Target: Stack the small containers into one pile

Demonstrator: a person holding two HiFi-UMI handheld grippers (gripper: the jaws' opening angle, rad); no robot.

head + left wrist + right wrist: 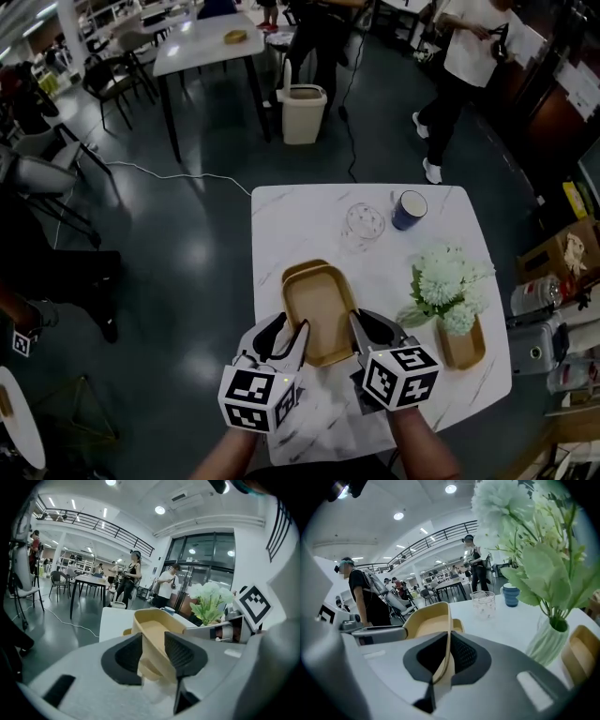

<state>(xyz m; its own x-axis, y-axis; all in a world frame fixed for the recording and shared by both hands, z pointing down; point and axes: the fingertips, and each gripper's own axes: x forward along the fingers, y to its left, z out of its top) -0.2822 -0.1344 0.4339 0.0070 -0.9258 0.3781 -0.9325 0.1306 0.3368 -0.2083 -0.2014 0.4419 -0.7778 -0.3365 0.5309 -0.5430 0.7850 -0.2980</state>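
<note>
tan container (319,309) is at about 6 o'clock on the white table (291,211), right in front of you, with its long side running toward 12.

you've got it by both near corners. i think that makes sense for something this wide and shallow, since one claw alone would probably let it tip or twist.

- **left gripper** (287,330): it's on the 7 o'clock corner with the jaws spread wide. the rounded corner fills the gap and both pads are pressed against it, so it's clamped on the fat part.
- **right gripper** (359,323): it's at the 5 o'clock side with the jaws almost together, pinching just the thin side wall between the pads.

a second tan rim (458,625) peeks out past the far end. my guess is there's another container underneath and this is the stacking step. i honestly can't tell if yours is already seated in it or just above it.

the other container (461,345) is at 4 o'clock, just beside the vase of flowers (445,286). if i'm reading it right, that one isn't on the pile yet. the leaves hang over that spot, so go in low when you reach for it.

the glass (364,223) at 12 and the blue mug (409,208) at 1 are well apart from all this.
</note>
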